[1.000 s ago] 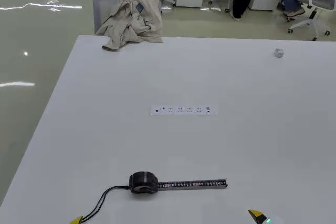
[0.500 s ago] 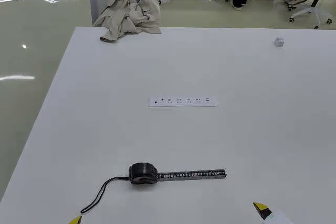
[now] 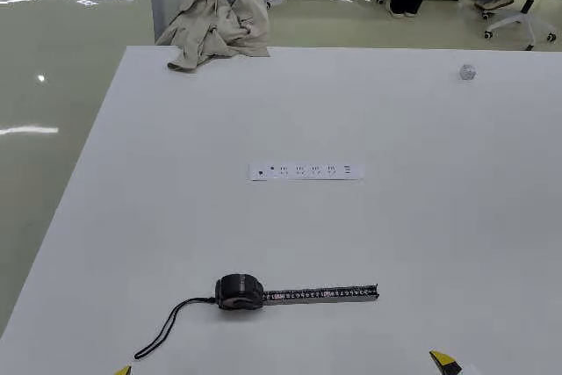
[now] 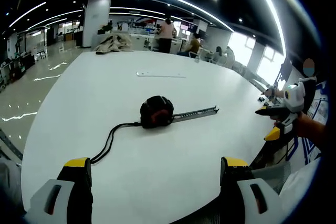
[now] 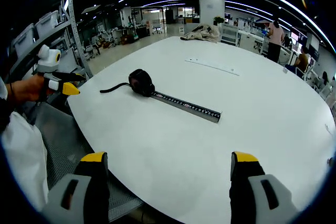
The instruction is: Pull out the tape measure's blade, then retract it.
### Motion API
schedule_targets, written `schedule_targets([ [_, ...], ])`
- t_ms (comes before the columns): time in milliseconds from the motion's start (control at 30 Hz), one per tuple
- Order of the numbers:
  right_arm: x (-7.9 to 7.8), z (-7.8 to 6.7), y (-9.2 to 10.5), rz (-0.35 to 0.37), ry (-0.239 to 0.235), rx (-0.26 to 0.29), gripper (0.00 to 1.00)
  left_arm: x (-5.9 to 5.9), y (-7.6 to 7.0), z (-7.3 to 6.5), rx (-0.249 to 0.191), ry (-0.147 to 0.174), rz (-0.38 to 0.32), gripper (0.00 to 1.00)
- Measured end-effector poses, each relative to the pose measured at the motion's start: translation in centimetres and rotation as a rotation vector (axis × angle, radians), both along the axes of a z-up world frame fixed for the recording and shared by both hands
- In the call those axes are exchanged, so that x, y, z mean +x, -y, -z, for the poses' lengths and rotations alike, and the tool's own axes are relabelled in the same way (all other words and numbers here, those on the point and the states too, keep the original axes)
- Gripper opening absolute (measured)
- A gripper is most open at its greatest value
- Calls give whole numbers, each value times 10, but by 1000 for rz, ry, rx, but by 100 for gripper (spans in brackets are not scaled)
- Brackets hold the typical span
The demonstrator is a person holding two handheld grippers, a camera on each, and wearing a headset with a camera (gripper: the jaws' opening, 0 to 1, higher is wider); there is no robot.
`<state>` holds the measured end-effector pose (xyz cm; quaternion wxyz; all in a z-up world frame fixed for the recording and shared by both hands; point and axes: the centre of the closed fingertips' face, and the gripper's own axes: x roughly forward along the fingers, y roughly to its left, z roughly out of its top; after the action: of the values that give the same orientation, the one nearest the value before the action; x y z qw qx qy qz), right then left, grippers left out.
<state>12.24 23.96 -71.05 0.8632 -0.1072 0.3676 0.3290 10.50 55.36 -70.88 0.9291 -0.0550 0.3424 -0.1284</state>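
Note:
A black tape measure (image 3: 239,291) lies on the white table (image 3: 421,234) near the front edge, its blade (image 3: 320,293) drawn out to the right and its wrist strap (image 3: 167,331) trailing left. The left gripper view shows the tape measure (image 4: 156,112) ahead of my open left gripper (image 4: 155,167), well apart from it. My right gripper (image 5: 169,162) is open too, back from the table edge, with the tape measure (image 5: 141,82) and blade (image 5: 187,106) in front of it. Yellow jaw tips peek in at the bottom of the head view.
A white power strip (image 3: 306,171) is set in the table's middle. A beige jacket (image 3: 215,28) hangs on a chair at the far left corner. A small grey object (image 3: 467,72) sits far right. Seated people and office chairs are beyond the table.
The head camera has tilted, so the table shifts in view. Both grippers' yellow tips have sunk lower in the frame. The tape measure has not moved.

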Motion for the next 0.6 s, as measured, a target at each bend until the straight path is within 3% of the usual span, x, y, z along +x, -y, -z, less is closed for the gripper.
schedule_targets([
  [400,-9,-2,5,25,-6,3,100,-8,8,-8,21,-22,-15,100],
  [600,-10,-4,6,26,-4,-4,100,-6,17,-16,29,-13,-14,100],
])
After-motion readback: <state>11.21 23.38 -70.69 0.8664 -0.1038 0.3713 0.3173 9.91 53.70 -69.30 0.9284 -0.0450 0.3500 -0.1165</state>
